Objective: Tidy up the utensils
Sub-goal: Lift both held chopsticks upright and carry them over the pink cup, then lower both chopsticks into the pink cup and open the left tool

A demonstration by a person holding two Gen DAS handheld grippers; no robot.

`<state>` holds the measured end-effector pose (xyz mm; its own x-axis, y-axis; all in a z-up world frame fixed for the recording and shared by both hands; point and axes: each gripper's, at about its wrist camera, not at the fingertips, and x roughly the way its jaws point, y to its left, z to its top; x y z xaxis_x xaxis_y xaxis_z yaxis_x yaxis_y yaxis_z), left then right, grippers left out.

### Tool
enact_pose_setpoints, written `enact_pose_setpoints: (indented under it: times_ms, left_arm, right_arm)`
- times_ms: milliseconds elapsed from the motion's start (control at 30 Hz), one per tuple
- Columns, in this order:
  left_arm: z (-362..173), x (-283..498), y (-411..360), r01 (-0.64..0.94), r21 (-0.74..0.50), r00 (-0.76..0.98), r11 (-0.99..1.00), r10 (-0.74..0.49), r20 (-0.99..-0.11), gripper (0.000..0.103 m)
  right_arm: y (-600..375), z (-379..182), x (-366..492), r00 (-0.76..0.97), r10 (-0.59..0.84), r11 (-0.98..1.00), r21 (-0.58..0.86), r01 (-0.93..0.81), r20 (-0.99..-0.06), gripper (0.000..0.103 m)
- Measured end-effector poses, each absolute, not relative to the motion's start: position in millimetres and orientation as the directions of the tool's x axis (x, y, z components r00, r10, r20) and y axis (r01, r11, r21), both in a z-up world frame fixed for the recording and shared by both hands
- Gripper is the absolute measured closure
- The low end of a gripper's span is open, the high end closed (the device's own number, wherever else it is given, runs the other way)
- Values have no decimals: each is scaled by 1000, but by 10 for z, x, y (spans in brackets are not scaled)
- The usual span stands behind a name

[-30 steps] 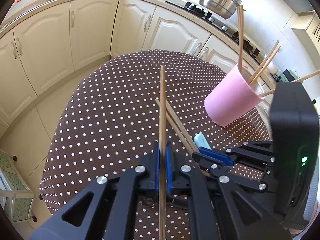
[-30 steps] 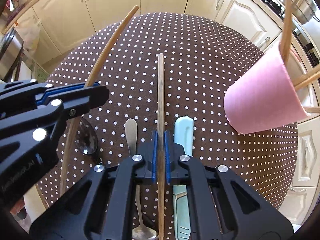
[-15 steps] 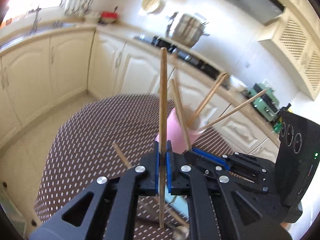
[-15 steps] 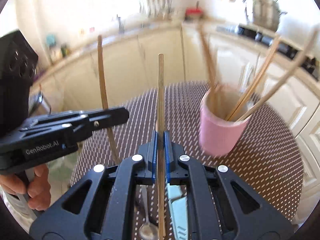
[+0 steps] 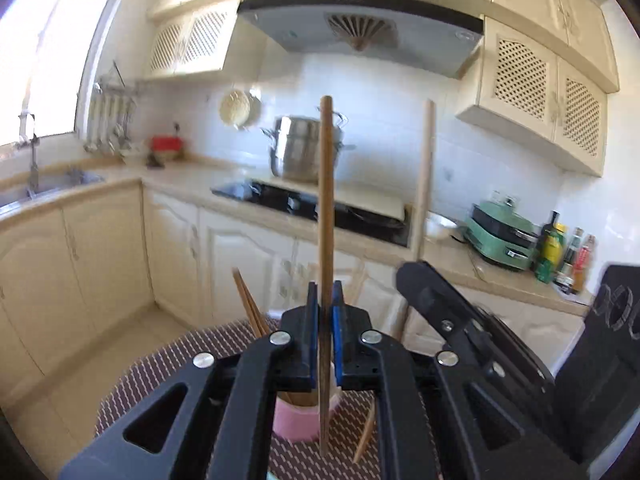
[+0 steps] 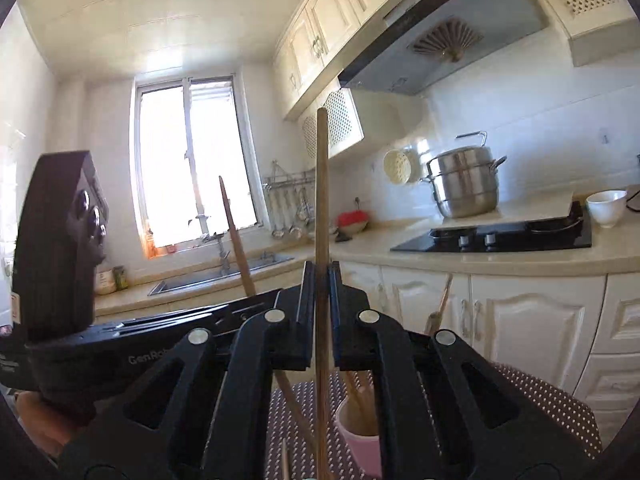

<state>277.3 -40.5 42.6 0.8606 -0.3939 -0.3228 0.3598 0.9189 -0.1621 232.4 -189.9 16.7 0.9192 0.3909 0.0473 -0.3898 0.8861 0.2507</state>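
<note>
My left gripper (image 5: pixel 325 304) is shut on a wooden chopstick (image 5: pixel 325 208) that stands upright, its lower end hanging just over the pink cup (image 5: pixel 298 420). The cup sits on the brown dotted tablecloth (image 5: pixel 160 372) and holds several chopsticks (image 5: pixel 246 304). To the right, the right gripper's black body (image 5: pixel 472 340) holds a paler chopstick (image 5: pixel 423 188). In the right wrist view my right gripper (image 6: pixel 321 280) is shut on an upright chopstick (image 6: pixel 321 200), with the pink cup (image 6: pixel 362 448) below right. The left gripper's body (image 6: pixel 80 344) and its chopstick (image 6: pixel 236 236) are at the left.
Cream kitchen cabinets (image 5: pixel 104 252) and a counter ring the table. A steel pot (image 5: pixel 298 148) stands on the black hob (image 5: pixel 280 196), a sink (image 6: pixel 216 276) lies under the window, and a green appliance (image 5: pixel 502 236) and bottles (image 5: pixel 560 256) stand at the right.
Both grippers have risen off the table and tilted up toward level, each carrying its chopstick. The utensils lying on the table have dropped out of view; the cup now sits below the fingers.
</note>
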Motion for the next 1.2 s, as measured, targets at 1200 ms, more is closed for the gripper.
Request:
enact_pose_setpoints:
  times_ms: [1200]
  left_arm:
    - [29, 3133, -273, 304, -171, 900, 937, -342, -271, 63]
  right_arm:
    - [-1792, -236, 2827, 959, 275, 935, 213, -283, 68, 95]
